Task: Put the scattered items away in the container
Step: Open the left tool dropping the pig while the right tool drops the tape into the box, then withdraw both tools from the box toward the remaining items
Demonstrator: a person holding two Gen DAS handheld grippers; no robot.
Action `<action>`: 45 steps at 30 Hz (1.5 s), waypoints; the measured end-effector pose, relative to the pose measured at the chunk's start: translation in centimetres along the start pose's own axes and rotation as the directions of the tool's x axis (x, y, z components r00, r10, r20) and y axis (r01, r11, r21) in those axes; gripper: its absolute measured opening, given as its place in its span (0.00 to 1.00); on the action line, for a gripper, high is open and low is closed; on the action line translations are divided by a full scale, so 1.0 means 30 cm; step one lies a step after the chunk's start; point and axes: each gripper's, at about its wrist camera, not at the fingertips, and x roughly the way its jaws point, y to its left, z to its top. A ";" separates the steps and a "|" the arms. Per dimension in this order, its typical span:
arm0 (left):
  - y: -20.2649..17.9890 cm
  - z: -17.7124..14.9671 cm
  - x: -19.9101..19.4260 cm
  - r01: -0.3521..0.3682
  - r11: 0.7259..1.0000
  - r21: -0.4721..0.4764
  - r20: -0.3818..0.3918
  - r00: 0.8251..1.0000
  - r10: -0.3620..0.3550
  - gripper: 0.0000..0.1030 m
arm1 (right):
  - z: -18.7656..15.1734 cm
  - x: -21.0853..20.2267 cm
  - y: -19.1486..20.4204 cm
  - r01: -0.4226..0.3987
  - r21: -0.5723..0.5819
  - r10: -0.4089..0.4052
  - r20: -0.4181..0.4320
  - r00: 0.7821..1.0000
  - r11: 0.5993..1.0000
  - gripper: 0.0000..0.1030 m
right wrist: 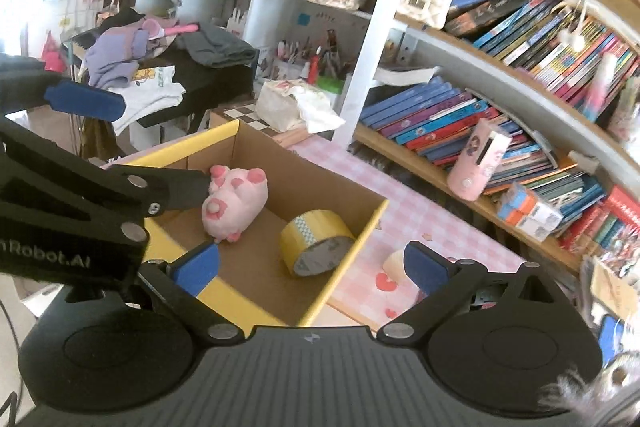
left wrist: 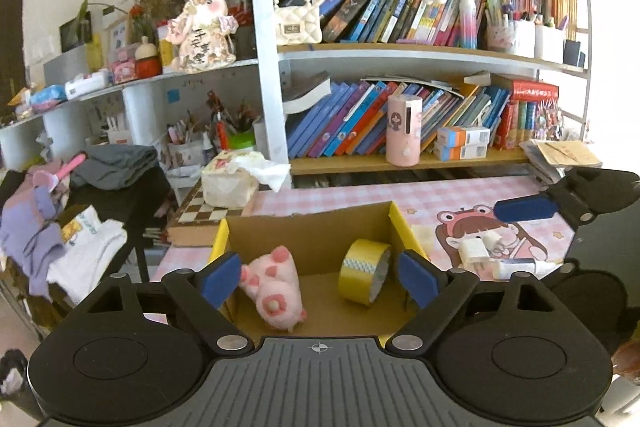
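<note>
your left gripper (left wrist: 318, 277) stands wide with nothing between its blue pads, hanging just above the near wall of the cardboard box (left wrist: 308, 227). your right gripper (right wrist: 310, 265) is spread wide too and empty, its left pad over the box's yellow near rim and its right pad over the pink checked mat (right wrist: 400, 195) outside the box.

inside the box lie two things already tidied: a pink plush pig (left wrist: 276, 291) on its side at the left, and a roll of yellow tape (left wrist: 365, 271) standing on edge at the right, well apart from the pig.

what looks left to do sits on the mat to the right of the box. in the left wrist view there is a small white charger plug (left wrist: 476, 249) with a white tube (left wrist: 520, 267) just beside it, near the cartoon print. i judge the plug to be light, hard and a little slick, so take it across its flat sides, not by the prongs or any cord. the tube looks light and likely to roll or squash, so pinch it mid-body, across its width, gently.

in the right wrist view a pale rounded thing (right wrist: 394, 263) peeps out behind your right pad; i cannot tell what it is.
</note>
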 end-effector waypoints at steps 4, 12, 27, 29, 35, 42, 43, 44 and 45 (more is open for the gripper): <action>-0.005 -0.048 -0.057 0.011 0.999 -0.030 -0.013 1.000 -0.011 0.87 | -0.047 -0.071 0.017 0.012 0.022 -0.012 -0.003 1.000 1.000 0.97; 0.015 -0.149 -0.135 -0.015 0.999 -0.047 -0.050 0.999 0.012 0.87 | -0.136 -0.147 0.068 0.033 0.096 -0.030 -0.033 0.999 0.995 0.98; 0.025 -0.313 -0.226 -0.047 0.995 -0.091 -0.127 0.991 0.035 0.87 | -0.283 -0.208 0.157 0.095 0.247 -0.067 -0.122 0.990 0.964 0.98; 0.031 -0.329 -0.235 -0.058 0.994 -0.095 -0.130 0.991 0.045 0.87 | -0.295 -0.219 0.161 0.109 0.267 -0.077 -0.128 0.989 0.957 0.98; 0.038 -0.362 -0.228 -0.061 0.993 -0.100 -0.164 0.985 0.044 0.87 | -0.320 -0.235 0.157 0.142 0.306 -0.097 -0.157 0.983 0.942 0.98; 0.013 -0.391 -0.204 -0.030 0.997 -0.076 -0.206 0.978 0.014 0.87 | -0.363 -0.238 0.149 0.165 0.320 -0.099 -0.213 0.972 0.933 0.98; 0.009 -0.395 -0.200 -0.026 0.997 -0.075 -0.211 0.977 0.010 0.87 | -0.368 -0.239 0.147 0.170 0.322 -0.102 -0.218 0.971 0.931 0.98; 0.005 -0.398 -0.198 -0.021 0.997 -0.075 -0.214 0.977 0.004 0.87 | -0.375 -0.240 0.144 0.176 0.325 -0.104 -0.225 0.969 0.929 0.98; 0.000 -0.399 -0.195 -0.014 0.997 -0.074 -0.217 0.976 -0.002 0.87 | -0.381 -0.242 0.140 0.180 0.328 -0.106 -0.230 0.967 0.927 0.98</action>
